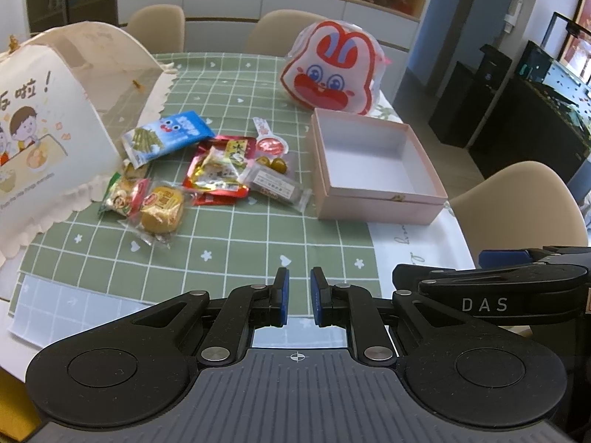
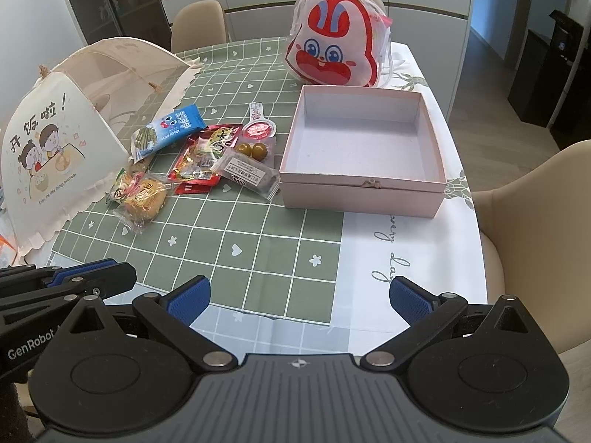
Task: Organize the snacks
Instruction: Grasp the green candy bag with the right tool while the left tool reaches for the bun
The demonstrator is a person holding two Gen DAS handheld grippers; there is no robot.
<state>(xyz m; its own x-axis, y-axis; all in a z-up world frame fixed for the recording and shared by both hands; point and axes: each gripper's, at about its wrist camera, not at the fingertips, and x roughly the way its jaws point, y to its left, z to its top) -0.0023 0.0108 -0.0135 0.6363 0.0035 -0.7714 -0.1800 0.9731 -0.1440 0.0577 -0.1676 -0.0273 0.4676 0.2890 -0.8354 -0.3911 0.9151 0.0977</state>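
Note:
Several wrapped snacks lie in a loose pile on the green checked tablecloth: a blue packet [image 1: 168, 138] [image 2: 170, 129], a red packet [image 1: 218, 170] [image 2: 201, 158], a yellow cake in clear wrap [image 1: 160, 208] [image 2: 142, 199], a grey bar [image 1: 277, 184] [image 2: 251, 175]. To their right stands a pink box [image 1: 380, 199] [image 2: 362, 192], lid off, nothing inside. My left gripper [image 1: 298, 297] hovers near the table's front edge, shut with nothing between its blue pads. My right gripper [image 2: 299, 302] hangs beside it, open and holding nothing. Both are well short of the snacks.
A cream mesh food cover [image 1: 55, 118] [image 2: 74, 129] stands at the left, touching the pile. A rabbit-shaped bag [image 1: 332, 70] [image 2: 332, 44] sits behind the box. Beige chairs [image 1: 517, 203] [image 2: 535, 192] ring the table. Cabinets line the back wall.

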